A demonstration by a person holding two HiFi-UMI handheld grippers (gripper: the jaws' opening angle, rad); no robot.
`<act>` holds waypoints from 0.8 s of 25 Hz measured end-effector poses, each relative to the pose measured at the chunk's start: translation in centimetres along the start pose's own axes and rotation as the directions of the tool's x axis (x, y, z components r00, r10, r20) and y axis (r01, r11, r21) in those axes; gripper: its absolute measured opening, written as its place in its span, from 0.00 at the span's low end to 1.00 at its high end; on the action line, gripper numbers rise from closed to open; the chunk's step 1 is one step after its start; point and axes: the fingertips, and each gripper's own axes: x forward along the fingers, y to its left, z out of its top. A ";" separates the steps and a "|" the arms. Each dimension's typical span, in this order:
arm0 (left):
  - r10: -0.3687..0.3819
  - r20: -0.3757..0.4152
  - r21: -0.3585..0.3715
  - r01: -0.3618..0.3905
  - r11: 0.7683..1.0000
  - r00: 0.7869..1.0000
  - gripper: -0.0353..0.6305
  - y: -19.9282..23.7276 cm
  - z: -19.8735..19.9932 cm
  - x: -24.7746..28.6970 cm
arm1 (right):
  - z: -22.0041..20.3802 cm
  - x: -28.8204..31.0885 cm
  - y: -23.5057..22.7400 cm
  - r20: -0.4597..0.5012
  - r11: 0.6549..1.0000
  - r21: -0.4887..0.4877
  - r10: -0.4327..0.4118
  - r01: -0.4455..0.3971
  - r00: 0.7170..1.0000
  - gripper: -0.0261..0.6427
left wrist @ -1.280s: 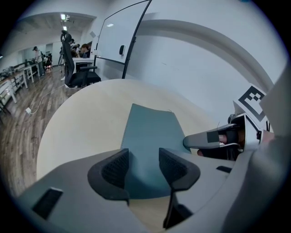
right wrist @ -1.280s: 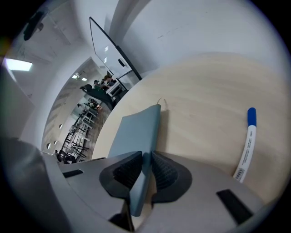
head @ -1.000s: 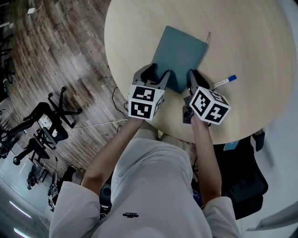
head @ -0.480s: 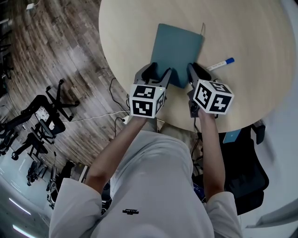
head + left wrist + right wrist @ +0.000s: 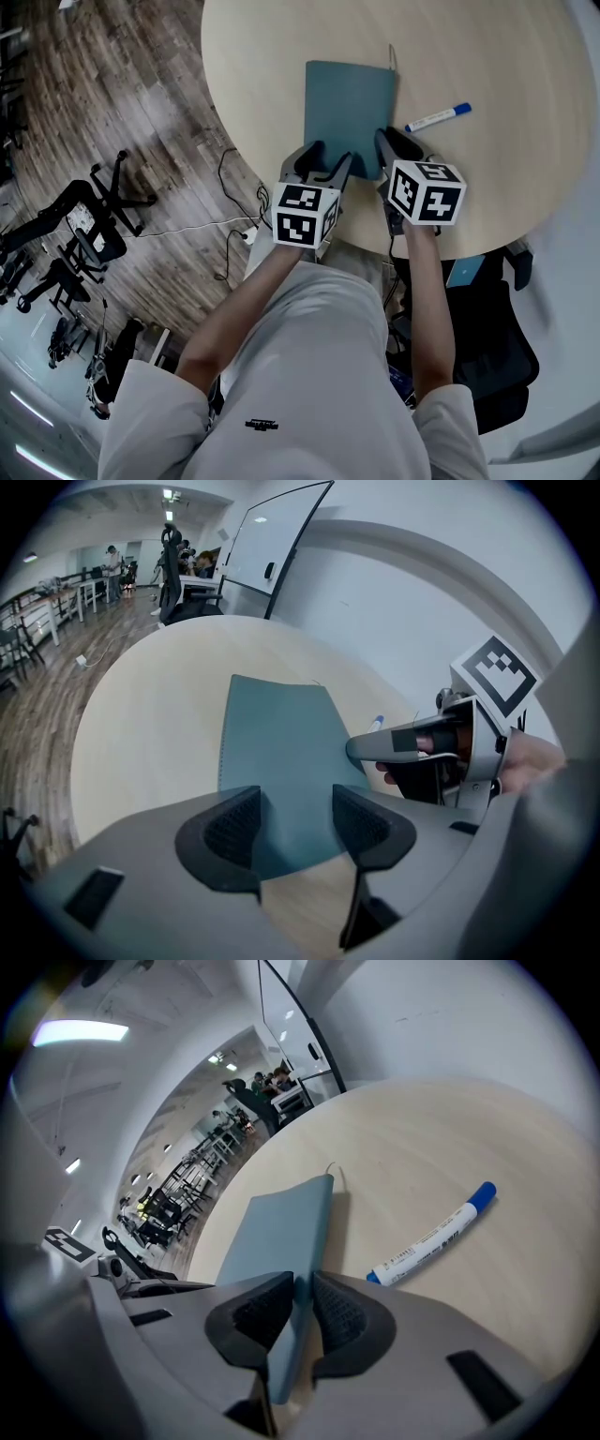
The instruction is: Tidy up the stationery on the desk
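My right tongs pinch the near right edge of the teal notebook, jaws narrow on it. My left tongs stand wide, their jaws just opened, and the notebook's near left corner lies between them unpressed. Just right of the right tongs, a blue-capped marker lies on the round table, apart from the notebook.

No legible text, print on marker pen too small, shirt logo blurred
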 end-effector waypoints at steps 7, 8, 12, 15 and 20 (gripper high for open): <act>0.010 0.027 -0.014 -0.010 1.000 1.000 0.40 -0.3 -0.4 -0.3 | -0.7 -0.1 -0.2 0.036 0.999 0.000 -0.044 0.044 0.998 0.17; 0.011 0.033 -0.011 -0.011 1.000 0.999 0.40 -0.4 -0.4 -0.5 | -0.8 -0.3 -0.1 0.046 0.998 -0.009 -0.057 0.057 0.997 0.17; 0.025 0.057 0.041 -0.027 0.999 0.998 0.41 -0.9 -0.1 -1.6 | -0.3 -1.4 0.6 0.113 0.993 -0.059 -0.097 0.104 0.989 0.17; 0.027 0.065 0.044 -0.030 0.999 0.998 0.41 -1.3 0.1 -2.3 | 0.1 -2.4 0.2 0.157 0.991 -0.031 -0.126 0.132 0.980 0.17; 0.033 0.094 0.102 -0.043 0.994 0.995 0.18 -2.3 1.6 -2.9 | 0.0 -3.5 -1.0 0.178 0.991 0.001 -0.132 0.134 0.975 0.17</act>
